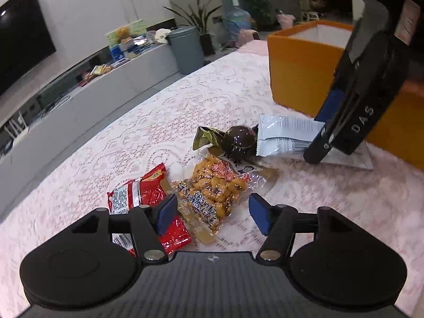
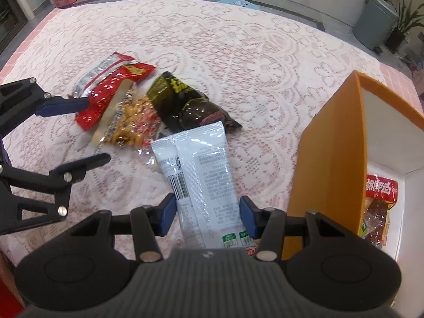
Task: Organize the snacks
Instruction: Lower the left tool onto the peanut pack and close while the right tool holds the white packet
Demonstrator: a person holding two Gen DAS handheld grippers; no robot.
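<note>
Snack packets lie in a heap on the lace tablecloth. A white packet [image 2: 201, 164] lies between the open fingers of my right gripper [image 2: 208, 216], which straddle its near end without clamping it. The packet also shows in the left wrist view [image 1: 283, 135], with the right gripper [image 1: 322, 143] standing over it. My left gripper [image 1: 212, 212] is open, low over a clear yellow peanut packet [image 1: 214, 188] and a red packet [image 1: 143, 196]. A dark green wrapped snack [image 1: 238, 140] lies behind them. The orange box [image 2: 331, 159] stands at the right and holds a red packet [image 2: 379, 206].
The table [image 2: 212, 39] has a pink edge under the lace cloth. In the left wrist view a grey bin [image 1: 185, 47], a TV bench [image 1: 79, 87] and plants stand beyond the table's far edge.
</note>
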